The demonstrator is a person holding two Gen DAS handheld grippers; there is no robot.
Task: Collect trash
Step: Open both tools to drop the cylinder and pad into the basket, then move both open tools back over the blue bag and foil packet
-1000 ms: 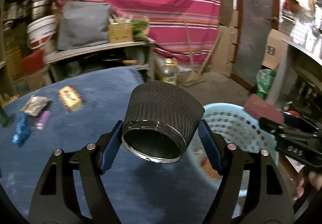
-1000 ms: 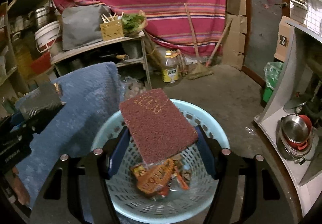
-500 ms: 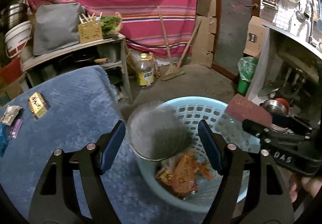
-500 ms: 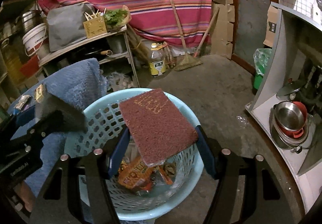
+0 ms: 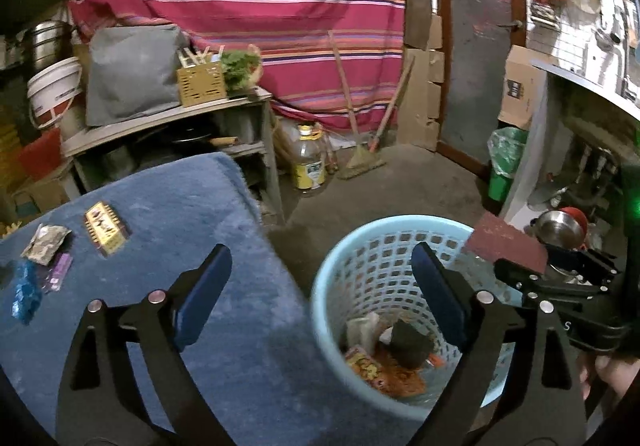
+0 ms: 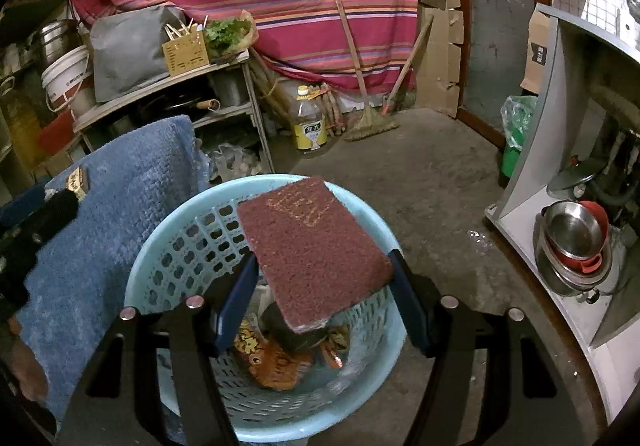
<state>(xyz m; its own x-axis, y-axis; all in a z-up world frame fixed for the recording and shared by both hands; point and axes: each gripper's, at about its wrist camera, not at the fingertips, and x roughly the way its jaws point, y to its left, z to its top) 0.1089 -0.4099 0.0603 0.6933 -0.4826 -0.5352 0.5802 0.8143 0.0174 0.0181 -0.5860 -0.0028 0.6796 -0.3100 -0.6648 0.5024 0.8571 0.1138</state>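
My left gripper (image 5: 320, 250) hangs over the edge between the blue-covered table (image 5: 192, 213) and the light blue basket (image 5: 360, 230); its jaws are opening with nothing between them. A black ribbed cup (image 5: 410, 344) lies in the basket on orange wrappers (image 5: 396, 378). My right gripper (image 6: 323, 258) is shut on a dark red scouring pad (image 6: 312, 246), tilted above the basket (image 6: 160, 246). On the table lie a gold packet (image 5: 106, 234), a grey packet (image 5: 46, 244), a purple wrapper (image 5: 60, 272) and a blue wrapper (image 5: 26, 296).
A cluttered metal shelf (image 5: 168, 121) stands behind the table. An oil bottle (image 5: 308, 161) and a broom (image 5: 360, 161) rest by the striped curtain. A green-bagged bin (image 5: 504, 161) and a counter with stacked pots (image 6: 572, 246) are at the right.
My left gripper carried the black cup from over the table to the basket, opened and let it drop inside. The right gripper sank slightly over the basket, still holding the pad.
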